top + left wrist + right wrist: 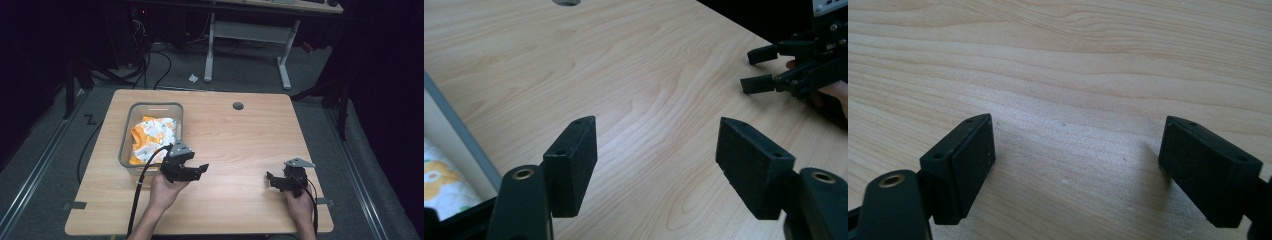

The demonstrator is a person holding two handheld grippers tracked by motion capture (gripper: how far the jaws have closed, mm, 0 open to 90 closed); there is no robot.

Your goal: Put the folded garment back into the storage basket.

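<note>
a: we're over a pale wood-grain tabletop, rounded corners, with a small round grey grommet near its far edge.

b: and toward the left edge we've got a clear, grey-rimmed rectangular bin holding crumpled cloth, orange and white, soft and bunched.

a: the left gripper sits just beside the bin's near right corner, matte black plastic, a grey three-cornered plate on top. in its own view we see the jaws spread wide, flat blocky pads with nothing but bare wood between them.

b: its black cable trails back toward the near edge, past the left hand.

a: over by the near right corner, the right gripper is in the right hand. we see its jaws wide apart too, slab-shaped pads empty over the grain.

b: the two grippers are well apart, both close above the wood.
</note>
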